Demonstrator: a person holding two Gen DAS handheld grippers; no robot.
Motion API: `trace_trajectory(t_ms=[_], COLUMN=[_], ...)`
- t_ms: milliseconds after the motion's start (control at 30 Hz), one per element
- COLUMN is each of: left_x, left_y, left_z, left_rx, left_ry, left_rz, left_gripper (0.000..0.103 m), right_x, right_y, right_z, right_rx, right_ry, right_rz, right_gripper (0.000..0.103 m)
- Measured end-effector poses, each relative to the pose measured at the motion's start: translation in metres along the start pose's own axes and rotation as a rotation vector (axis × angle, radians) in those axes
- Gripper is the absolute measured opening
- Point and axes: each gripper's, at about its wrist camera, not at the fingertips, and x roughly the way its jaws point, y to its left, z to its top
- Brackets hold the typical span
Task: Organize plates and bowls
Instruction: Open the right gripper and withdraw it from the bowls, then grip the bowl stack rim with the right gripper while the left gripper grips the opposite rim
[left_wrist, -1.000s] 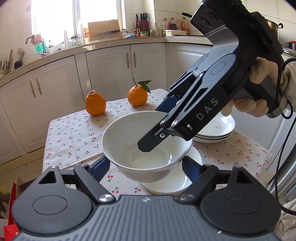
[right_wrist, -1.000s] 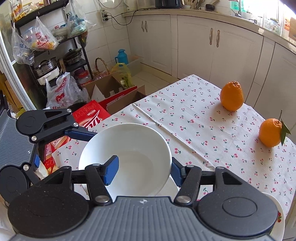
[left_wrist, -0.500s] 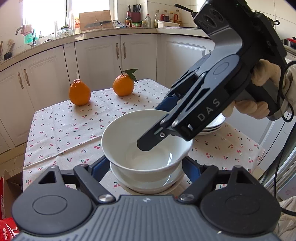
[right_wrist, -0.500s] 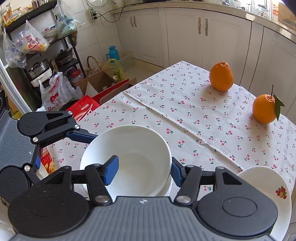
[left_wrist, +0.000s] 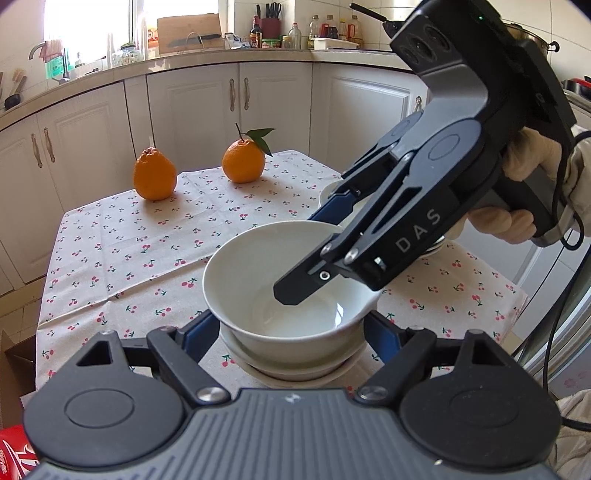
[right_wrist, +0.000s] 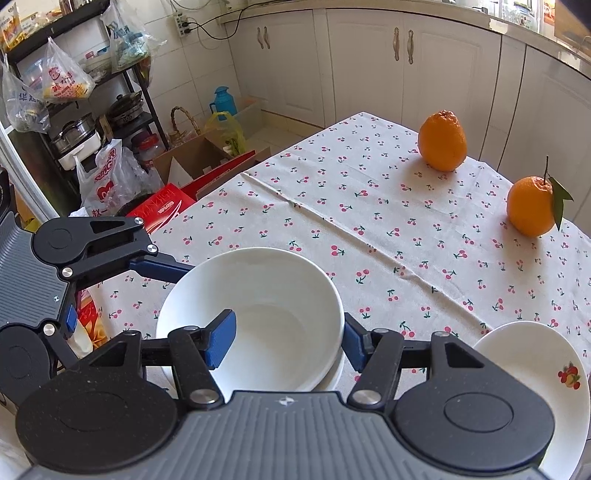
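Right hand-held gripper (right_wrist: 284, 343) is straddling the near rim of the white bowl (right_wrist: 258, 306), one blue pad inside the bowl, the other just outside the wall; pads are looking close to the rim but whether they are actually pinching it I cannot tell. Left hand-held gripper (left_wrist: 291, 332) is sitting wide around the bowl's lower body, blue pads on either side, contact unclear. The bowl is resting upright, nested in another white dish (left_wrist: 295, 369) under it, at the near edge of the cherry-print tabletop (right_wrist: 369, 229). Beside the bowl, on the right hand-held gripper's side, a stack of white plates (right_wrist: 535, 369) with a fruit decal is lying. Well beyond the bowl, two oranges (right_wrist: 442, 141) are sitting near the far edge of the tabletop. Handling judgement: the bowl is looking like glazed ceramic, so stiff, fairly heavy, slick and chippable; a rim pinch is risking tilt or slip, so taking the wall deep between the pads, or supporting from both sides under the flare, is seeming safer. Setting down gently matters, since ceramic on ceramic chips easily.
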Motion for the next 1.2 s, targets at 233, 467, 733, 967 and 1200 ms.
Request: trace_trajectory(t_ms=[233, 467, 733, 967, 1200], left_x=[0.002, 0.002, -0.006, -0.018, -0.042], left_y=[0.003, 0.003, 0.006, 0.014, 0.016], left_z=[-0.001, -0.005, -0.013, -0.019, -0.019], left_rx=[-0.017, -0.012, -0.005, -0.016, 0.026], left_ry=[0.004, 0.003, 0.017, 0.021, 0.016], left_rz=[-0.013, -0.003, -0.021, -0.049, 0.015], left_gripper=[0.087, 0.092, 0.097, 0.098, 0.099], right_x=[0.001, -0.001, -0.007, -0.012, -0.035], right_y=[0.003, 0.009, 0.023, 0.032, 0.043], right_z=[-0.002, -0.004, -0.015, -0.025, -0.037], right_rx=[-0.013, -0.054, -0.106, -0.123, -0.154], right_ry=[-0.005, -0.024, -0.043, -0.066, -0.112], right_rz=[-0.007, -0.028, -0.078, -0.140, -0.147], right_gripper=[0.070, 0.083, 0.098, 0.102, 0.103])
